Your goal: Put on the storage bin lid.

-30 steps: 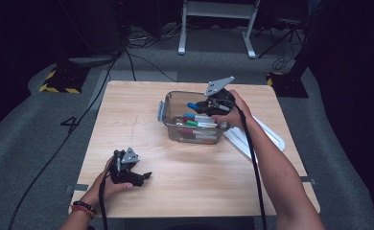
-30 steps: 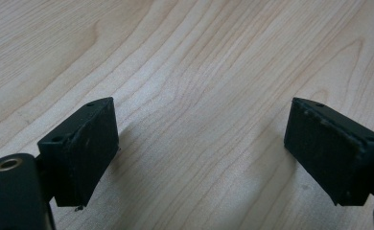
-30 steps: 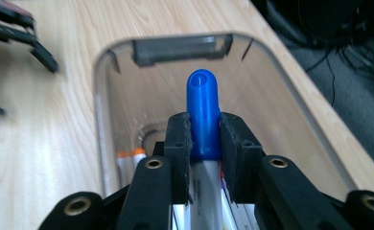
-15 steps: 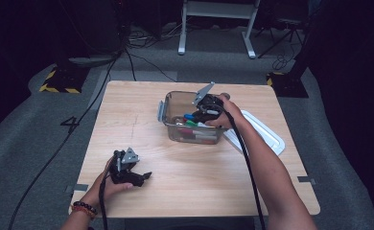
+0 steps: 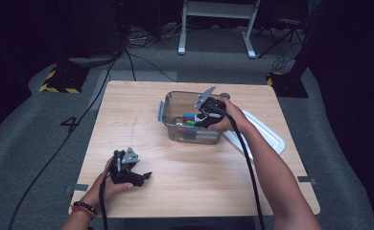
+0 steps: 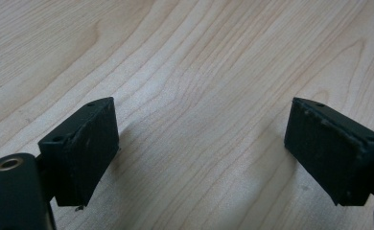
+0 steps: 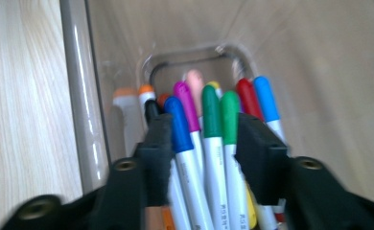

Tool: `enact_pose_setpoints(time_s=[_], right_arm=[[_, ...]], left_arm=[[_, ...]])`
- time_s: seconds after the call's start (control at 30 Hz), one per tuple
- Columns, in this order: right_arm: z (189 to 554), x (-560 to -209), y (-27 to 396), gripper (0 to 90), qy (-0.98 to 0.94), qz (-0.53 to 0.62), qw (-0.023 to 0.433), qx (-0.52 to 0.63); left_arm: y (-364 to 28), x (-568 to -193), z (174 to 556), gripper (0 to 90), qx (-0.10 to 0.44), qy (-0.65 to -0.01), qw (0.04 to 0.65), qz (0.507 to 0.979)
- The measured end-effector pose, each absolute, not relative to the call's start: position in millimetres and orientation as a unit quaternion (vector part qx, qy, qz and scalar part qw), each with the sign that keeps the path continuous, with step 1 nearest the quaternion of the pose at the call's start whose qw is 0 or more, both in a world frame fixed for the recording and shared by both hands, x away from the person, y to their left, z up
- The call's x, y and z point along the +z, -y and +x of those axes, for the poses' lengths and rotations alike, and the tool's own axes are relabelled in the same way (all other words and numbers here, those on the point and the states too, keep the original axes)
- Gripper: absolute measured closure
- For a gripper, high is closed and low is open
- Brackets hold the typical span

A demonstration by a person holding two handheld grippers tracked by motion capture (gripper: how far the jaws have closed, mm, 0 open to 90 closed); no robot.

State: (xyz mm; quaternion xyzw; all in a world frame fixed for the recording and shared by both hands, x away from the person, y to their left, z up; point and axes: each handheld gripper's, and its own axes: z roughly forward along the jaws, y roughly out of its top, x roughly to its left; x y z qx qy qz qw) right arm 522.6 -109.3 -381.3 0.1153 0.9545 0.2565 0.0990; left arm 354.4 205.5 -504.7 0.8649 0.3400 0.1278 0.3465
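Note:
A clear plastic bin (image 5: 162,111) stands on the wooden table (image 5: 127,105) right of centre and holds several coloured markers (image 5: 190,120). My right gripper (image 5: 202,117) dips into the bin from its right side. In the right gripper view its jaws (image 7: 204,139) have just been opening and now stand open around a blue marker (image 7: 178,124) and two green markers (image 7: 211,110) that lie among the others. My left gripper (image 5: 144,176) rests low over the table near the front left. Its jaws (image 6: 199,139) are open with only bare wood between them.
The bin's white lid (image 5: 266,134) lies flat on the table just right of the bin, under my right forearm. Cables trail from both grippers toward the front edge. Dark floor, cables and a stand's legs lie beyond the table's far edge.
My right gripper has sunk lower into the bin and shifted slightly left. The left gripper has stayed where it was.

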Motion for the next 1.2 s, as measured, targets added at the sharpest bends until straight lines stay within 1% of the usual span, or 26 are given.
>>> enact_pose_setpoints(time_s=[0.13,0.3,0.37,0.4,0.57,0.63,0.7,0.8,0.83,0.87,0.93,1.0,1.07,1.1,1.13,1.2], right_arm=[[515,-362,134,49.5,-0.929,0.133,0.125,0.322],[498,-340,176,46.6,-0.905,0.150,0.163,0.363],[495,-337,183,46.4,-0.902,0.154,0.170,0.367],[488,-334,206,45.3,-0.893,0.169,0.184,0.374],[476,-339,249,42.8,-0.878,0.200,0.205,0.385],[471,-345,267,41.9,-0.874,0.218,0.220,0.375],[469,-354,279,41.3,-0.873,0.234,0.223,0.366],[469,-374,289,40.2,-0.879,0.248,0.224,0.341],[469,-374,289,40.2,-0.879,0.248,0.224,0.341],[473,-391,292,39.4,-0.884,0.258,0.219,0.322],[477,-404,294,39.4,-0.884,0.270,0.221,0.310],[482,-418,297,38.8,-0.886,0.282,0.208,0.304],[488,-432,298,36.7,-0.889,0.292,0.210,0.285],[488,-432,298,36.7,-0.889,0.292,0.210,0.285],[494,-442,299,35.7,-0.888,0.312,0.192,0.279],[499,-449,302,37.9,-0.883,0.328,0.188,0.277]], left_arm=[[-206,-505,354,12.0,0.128,-0.340,0.346,0.865],[-205,-505,354,11.9,0.128,-0.341,0.347,0.865],[-205,-505,354,11.9,0.128,-0.341,0.347,0.864],[-205,-505,354,11.9,0.128,-0.341,0.346,0.864],[-205,-505,354,11.9,0.128,-0.342,0.346,0.864],[-205,-505,355,11.8,0.128,-0.342,0.346,0.864],[-205,-505,355,11.7,0.128,-0.342,0.346,0.864],[-205,-505,355,11.7,0.128,-0.342,0.346,0.864],[-205,-505,355,11.6,0.128,-0.342,0.346,0.864],[-205,-505,355,11.7,0.128,-0.342,0.346,0.864],[-205,-505,355,11.6,0.128,-0.342,0.346,0.864],[-205,-505,355,11.7,0.128,-0.342,0.346,0.864],[-205,-505,355,11.7,0.128,-0.342,0.346,0.864],[-205,-505,355,11.7,0.128,-0.342,0.346,0.864],[-205,-505,355,11.7,0.128,-0.342,0.346,0.864],[-205,-505,355,11.7,0.128,-0.342,0.346,0.864]])
